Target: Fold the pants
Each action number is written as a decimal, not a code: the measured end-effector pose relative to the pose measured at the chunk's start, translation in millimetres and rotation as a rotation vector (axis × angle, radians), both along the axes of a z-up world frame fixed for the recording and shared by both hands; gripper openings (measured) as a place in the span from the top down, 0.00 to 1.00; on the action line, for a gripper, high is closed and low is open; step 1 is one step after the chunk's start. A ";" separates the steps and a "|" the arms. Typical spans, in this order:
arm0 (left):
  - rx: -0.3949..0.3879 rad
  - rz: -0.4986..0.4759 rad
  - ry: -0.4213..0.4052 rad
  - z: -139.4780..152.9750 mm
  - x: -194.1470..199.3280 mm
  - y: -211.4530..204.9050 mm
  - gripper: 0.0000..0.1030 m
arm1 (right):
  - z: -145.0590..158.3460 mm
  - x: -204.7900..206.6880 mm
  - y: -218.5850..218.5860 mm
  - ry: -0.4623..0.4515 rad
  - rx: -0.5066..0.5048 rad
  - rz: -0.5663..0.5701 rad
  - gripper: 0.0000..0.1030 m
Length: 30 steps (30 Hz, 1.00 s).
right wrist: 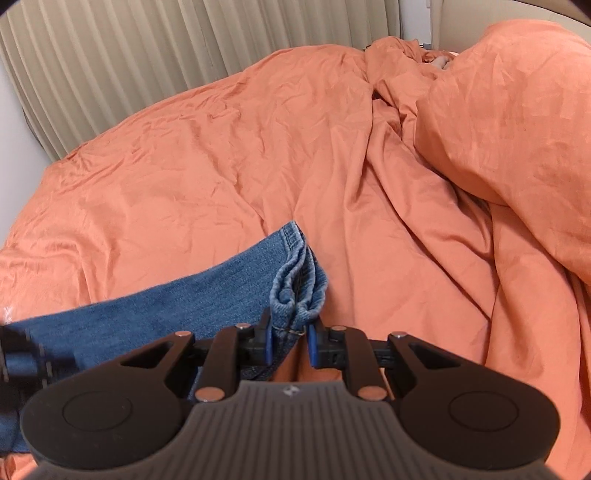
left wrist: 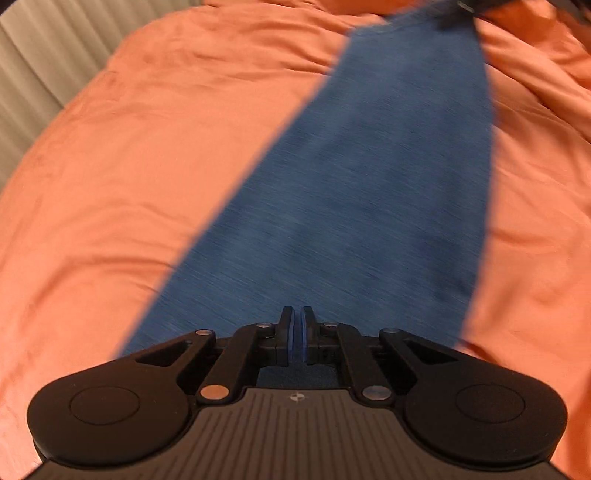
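Note:
Blue denim pants stretch in a long band away from my left gripper across an orange bedcover. The left jaws are pressed together over the denim; whether cloth sits between the pads is hidden. The far end of the band reaches a dark blurred shape, the other gripper, at the top right. In the right wrist view my right gripper is shut on the bunched hem end of the pants, with the leg running off to the left.
The orange bedcover is wrinkled and piles into a high mound at the right. A beige pleated curtain hangs behind the bed, and also shows in the left wrist view.

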<state>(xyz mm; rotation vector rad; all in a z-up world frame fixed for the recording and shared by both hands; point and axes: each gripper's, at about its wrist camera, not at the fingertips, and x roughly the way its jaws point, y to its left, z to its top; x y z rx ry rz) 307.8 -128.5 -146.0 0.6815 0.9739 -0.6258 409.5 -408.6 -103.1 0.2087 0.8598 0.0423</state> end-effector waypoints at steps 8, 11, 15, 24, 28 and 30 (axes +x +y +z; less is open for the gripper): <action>-0.140 0.038 0.089 -6.0 -36.5 -0.5 1.00 | 36.8 -5.8 29.1 -0.047 -0.044 0.033 0.88; -0.186 0.053 0.122 -8.3 -46.1 -2.5 1.00 | 51.2 -8.0 42.6 -0.065 -0.066 0.057 0.88; -0.197 0.096 0.112 -16.7 -53.6 0.2 1.00 | 68.3 -10.7 60.4 -0.083 -0.066 0.088 0.88; -0.292 0.145 0.096 40.0 -91.1 69.4 0.95 | 133.9 -38.5 145.8 -0.220 -0.113 0.245 0.88; -0.325 0.253 0.068 73.4 -92.4 127.3 0.95 | 155.3 -47.9 201.9 -0.255 -0.134 0.320 0.88; -0.329 0.310 0.038 89.1 -93.3 155.5 0.95 | 162.7 -50.7 231.3 -0.268 -0.128 0.360 0.88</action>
